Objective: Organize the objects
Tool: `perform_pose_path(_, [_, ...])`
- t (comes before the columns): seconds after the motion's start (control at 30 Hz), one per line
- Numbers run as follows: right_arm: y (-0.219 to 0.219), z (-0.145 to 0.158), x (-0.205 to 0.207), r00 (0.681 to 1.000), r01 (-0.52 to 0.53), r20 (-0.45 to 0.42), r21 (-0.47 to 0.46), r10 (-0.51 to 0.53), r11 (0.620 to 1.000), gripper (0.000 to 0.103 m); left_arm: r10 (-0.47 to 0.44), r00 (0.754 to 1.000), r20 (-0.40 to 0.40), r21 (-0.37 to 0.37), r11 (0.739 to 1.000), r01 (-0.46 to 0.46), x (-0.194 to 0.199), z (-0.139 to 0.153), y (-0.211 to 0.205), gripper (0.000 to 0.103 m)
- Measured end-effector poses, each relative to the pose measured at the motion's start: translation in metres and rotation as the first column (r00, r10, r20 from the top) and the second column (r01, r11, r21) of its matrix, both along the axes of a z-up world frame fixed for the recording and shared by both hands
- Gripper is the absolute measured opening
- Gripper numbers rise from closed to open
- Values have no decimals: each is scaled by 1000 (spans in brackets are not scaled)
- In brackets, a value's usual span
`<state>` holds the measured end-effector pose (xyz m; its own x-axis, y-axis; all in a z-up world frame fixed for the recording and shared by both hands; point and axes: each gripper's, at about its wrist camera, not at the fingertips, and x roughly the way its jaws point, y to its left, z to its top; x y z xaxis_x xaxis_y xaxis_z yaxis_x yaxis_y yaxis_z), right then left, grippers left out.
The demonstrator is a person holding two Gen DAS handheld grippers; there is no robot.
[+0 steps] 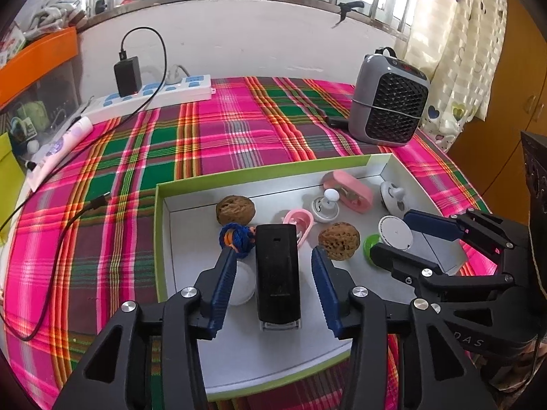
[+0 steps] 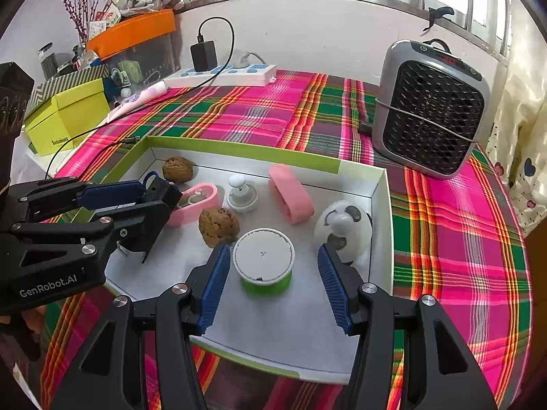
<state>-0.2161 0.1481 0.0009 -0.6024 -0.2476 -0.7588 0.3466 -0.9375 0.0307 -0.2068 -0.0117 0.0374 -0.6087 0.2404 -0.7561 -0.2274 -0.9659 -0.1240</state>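
Blue-padded, both tools tilt down over the green-rimmed box (image 1: pixel 160 225) on the plaid tabletop. The left tool (image 1: pixel 273 259) stands parted around the black flip case (image 1: pixel 277 270), pads clear. The right tool (image 2: pixel 271 266) gapes beside the green white-lidded jar (image 2: pixel 264 260), untouched.

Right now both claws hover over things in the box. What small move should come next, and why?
Probably lift both away. The left gripper stands open around the black device, the right gripper open around the green tub; no pad touches either. Both things already lie in the white box, so they look placed.
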Motion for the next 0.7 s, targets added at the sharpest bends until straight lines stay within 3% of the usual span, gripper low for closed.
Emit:
perform_pose_path(0.33, [6, 18, 28, 999, 8, -36, -32, -9, 999, 54, 25, 998, -52, 30, 999, -23, 32, 21, -5, 45])
perform_pose_path(0.47, [12, 24, 44, 999, 22, -47, -50, -24, 999, 54, 31, 995, -90, -5, 999, -31, 54, 29, -5, 45])
perform_pose_path(0.7, [18, 21, 73, 998, 43, -33, -49, -44, 998, 54, 53, 995, -81, 11, 999, -52, 87, 27, -9, 47])
